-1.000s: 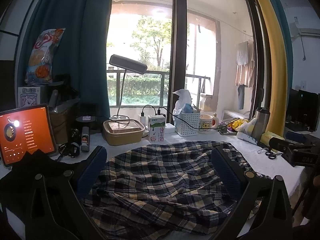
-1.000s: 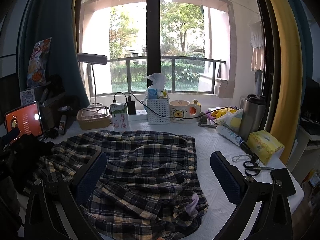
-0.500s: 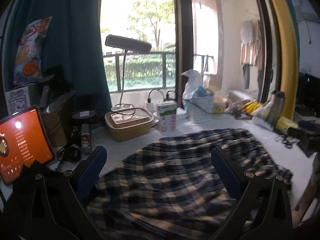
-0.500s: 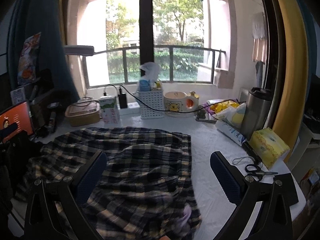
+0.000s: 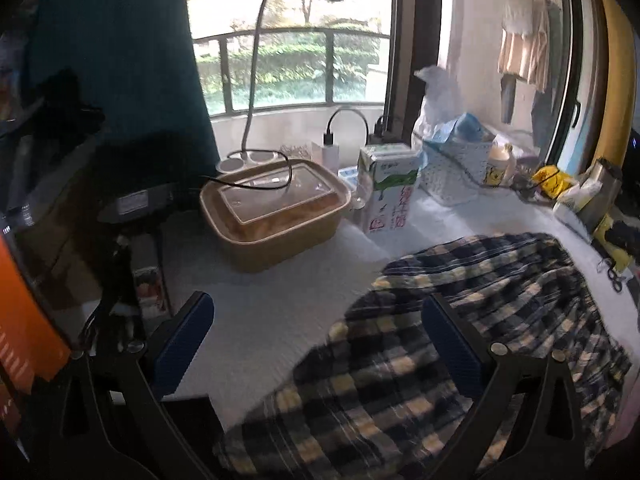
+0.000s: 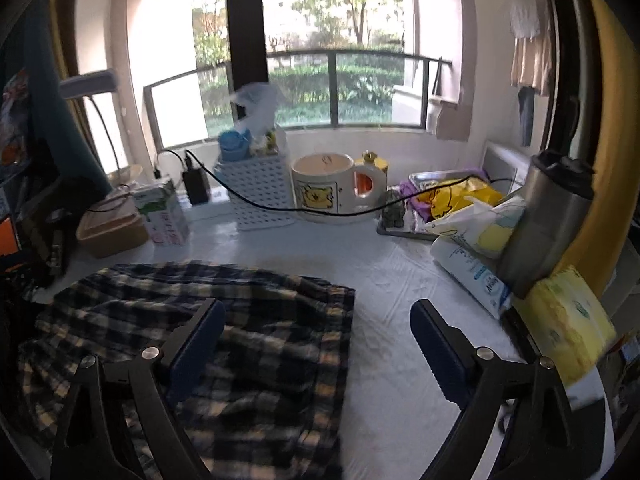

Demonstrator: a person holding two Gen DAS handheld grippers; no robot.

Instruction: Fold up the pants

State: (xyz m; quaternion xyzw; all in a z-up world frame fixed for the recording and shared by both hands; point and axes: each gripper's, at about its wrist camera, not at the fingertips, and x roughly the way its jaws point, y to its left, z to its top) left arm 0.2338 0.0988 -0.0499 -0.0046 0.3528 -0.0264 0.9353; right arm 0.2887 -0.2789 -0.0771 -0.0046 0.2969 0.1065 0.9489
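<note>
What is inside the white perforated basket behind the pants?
In the white perforated basket, a blue container, a crumpled clear plastic bag and something yellowish stick out the top. Anything lower down is hidden by its walls.

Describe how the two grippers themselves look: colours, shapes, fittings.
Both look alike. The left gripper has two black angular fingers, each lined on its inner face with a long blue pad and fastened with round silver screws. The right gripper is built the same: black frame, blue pads, silver screws. No cables, markings, hands or sleeves show in either view.
</note>
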